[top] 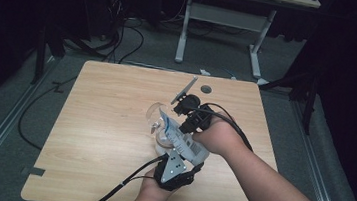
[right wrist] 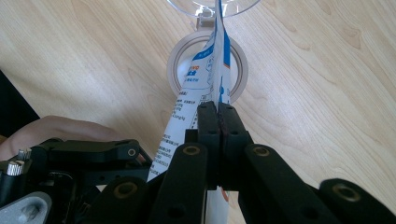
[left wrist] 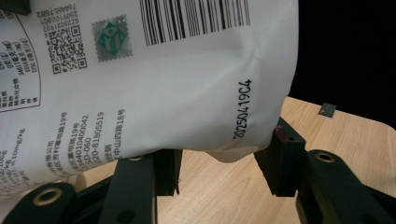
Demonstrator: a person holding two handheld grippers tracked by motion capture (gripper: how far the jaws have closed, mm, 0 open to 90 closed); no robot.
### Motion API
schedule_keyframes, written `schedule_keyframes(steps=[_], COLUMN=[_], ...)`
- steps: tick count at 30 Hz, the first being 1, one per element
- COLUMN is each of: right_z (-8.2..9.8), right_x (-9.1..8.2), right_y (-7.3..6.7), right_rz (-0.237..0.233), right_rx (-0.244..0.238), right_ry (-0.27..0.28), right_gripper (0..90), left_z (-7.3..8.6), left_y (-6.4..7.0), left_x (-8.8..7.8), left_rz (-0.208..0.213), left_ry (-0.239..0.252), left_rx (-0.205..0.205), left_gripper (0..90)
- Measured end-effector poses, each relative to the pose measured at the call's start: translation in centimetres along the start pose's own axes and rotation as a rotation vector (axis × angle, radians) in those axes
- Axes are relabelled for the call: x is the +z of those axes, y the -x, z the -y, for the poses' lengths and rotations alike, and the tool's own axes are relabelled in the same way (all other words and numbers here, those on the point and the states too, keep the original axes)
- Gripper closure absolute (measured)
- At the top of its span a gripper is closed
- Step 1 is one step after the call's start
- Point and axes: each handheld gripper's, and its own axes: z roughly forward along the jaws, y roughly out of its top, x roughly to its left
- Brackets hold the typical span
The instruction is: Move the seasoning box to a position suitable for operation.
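Nearest my side of the wooden table (top: 102, 138), I found the left gripper (top: 178, 167) held low near the front edge, its grey three-cornered plate uppermost. In the left gripper view its jaws stood apart on either side of the lower corner of a white printed pouch (left wrist: 177, 88); the right-hand pad (left wrist: 279, 158) sat against the pouch edge, but I could not tell whether the jaws actually pinched it. The pouch carried a barcode, QR codes and a printed date code. Just beyond, my right hand (top: 218, 135) held the right gripper (top: 190, 118) over the middle of the table. In the right gripper view its jaws were pressed together on the thin edge of the pouch (right wrist: 205, 93), which ran away from the pads edge-on, showing blue print. The pouch (top: 182, 138) thus spanned between the two grippers, lifted off the table. Below and beyond it I noted a clear glass vessel (top: 157, 116) on the tabletop, with a round base or rim (right wrist: 187, 60) visible beneath the pouch tip. Farther off, a small dark round fitting (top: 206, 89) sat near the far edge.
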Motion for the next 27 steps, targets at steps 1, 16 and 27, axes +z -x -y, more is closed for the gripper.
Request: schedule_keyframes(steps=[1, 16, 27], right_z=[0.00, 0.02, -0.06], right_x=[0.00, -0.06, 0.11], right_y=[0.00, 0.21, 0.26], right_rz=[0.000, -0.006, -0.005], right_rx=[0.000, 0.003, 0.001], right_ry=[0.000, 0.000, 0.000], right_gripper=[89.7, 89.8, 89.7], left_z=[-0.01, -0.13, -0.12], left_y=[-0.01, -0.01, -0.07], left_x=[-0.01, 0.08, 0.14], left_rz=[0.000, 0.004, 0.002], left_ry=[0.000, 0.000, -0.002], left_rx=[0.000, 0.001, 0.001], left_gripper=[54.9, 54.9, 54.9])
